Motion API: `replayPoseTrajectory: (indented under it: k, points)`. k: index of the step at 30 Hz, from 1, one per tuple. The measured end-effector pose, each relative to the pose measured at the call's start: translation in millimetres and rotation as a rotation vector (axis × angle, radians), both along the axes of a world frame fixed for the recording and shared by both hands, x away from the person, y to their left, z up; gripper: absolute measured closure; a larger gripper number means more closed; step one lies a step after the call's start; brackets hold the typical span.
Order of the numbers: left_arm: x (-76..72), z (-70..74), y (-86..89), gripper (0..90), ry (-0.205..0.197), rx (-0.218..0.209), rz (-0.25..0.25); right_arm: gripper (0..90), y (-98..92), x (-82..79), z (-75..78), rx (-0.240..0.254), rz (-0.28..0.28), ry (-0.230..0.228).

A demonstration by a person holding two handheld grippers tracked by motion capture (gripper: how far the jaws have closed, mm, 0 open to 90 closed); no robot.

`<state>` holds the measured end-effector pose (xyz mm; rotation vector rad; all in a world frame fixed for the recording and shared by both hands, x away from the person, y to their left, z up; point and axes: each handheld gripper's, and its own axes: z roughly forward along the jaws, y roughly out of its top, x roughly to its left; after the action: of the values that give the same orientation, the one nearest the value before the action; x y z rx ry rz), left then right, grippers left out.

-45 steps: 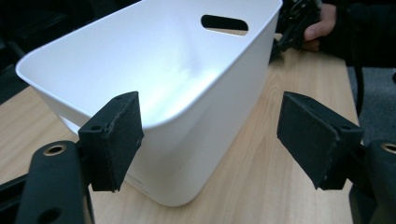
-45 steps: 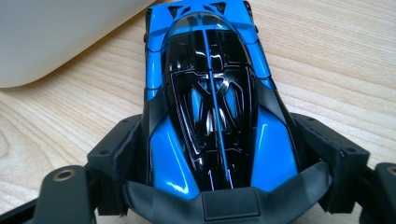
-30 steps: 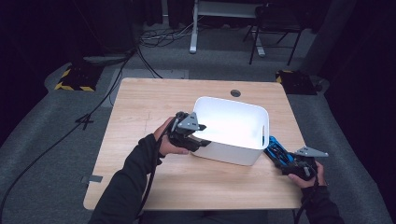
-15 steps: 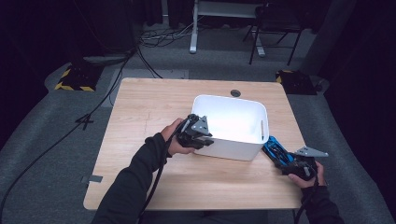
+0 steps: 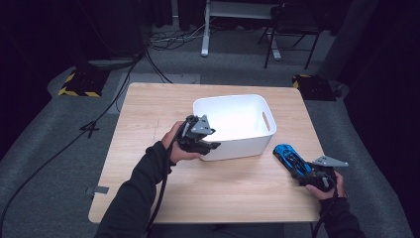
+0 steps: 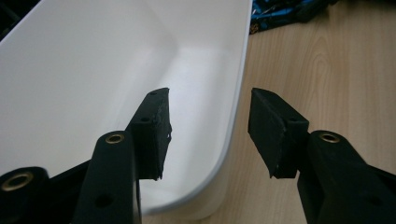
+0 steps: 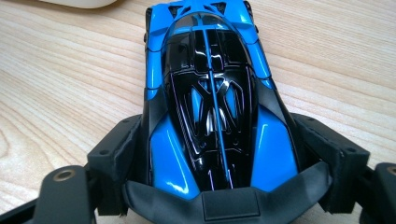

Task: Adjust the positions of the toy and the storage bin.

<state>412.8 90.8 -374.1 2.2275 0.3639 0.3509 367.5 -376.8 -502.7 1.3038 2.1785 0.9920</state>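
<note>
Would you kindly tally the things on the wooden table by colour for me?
White: 1, the white plastic bin
Blue: 1, the blue and black toy car
Black: 2, the left gripper and the right gripper
Total: 4

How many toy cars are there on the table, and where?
1. The blue toy car lies on the table, to the right of the white bin, clamped in the right gripper. The bin's inside looks empty.
</note>
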Motion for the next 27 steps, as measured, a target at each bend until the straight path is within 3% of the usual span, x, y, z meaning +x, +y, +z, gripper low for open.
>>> replayPoseTrajectory:
  k: [3,6,11,22,24,27]
  points:
    - [-9.7,-2.2,15.8,30.6,-0.010,-0.043,0.088,22.8,0.0,0.1,0.0,-0.001,0.000,0.000]
    - [-20.5,-6.5,33.6,25.8,-0.009,-0.126,0.155,22.8,0.1,0.0,0.0,-0.002,0.000,-0.001]
    - [-31.4,-9.3,52.8,19.2,-0.026,-0.160,0.210,22.8,0.4,-0.1,0.1,-0.003,-0.001,0.000]
    - [-47.0,-49.5,77.2,16.2,0.006,-0.047,0.275,22.7,0.2,-0.3,0.1,-0.007,0.002,0.001]
    - [-49.3,-58.5,80.6,16.1,0.027,-0.027,0.289,22.7,0.3,-0.3,0.1,-0.005,0.001,0.002]
    - [-51.5,-73.0,85.4,16.2,0.075,-0.008,0.350,23.1,-1.0,0.0,0.0,-0.003,0.015,-0.002]
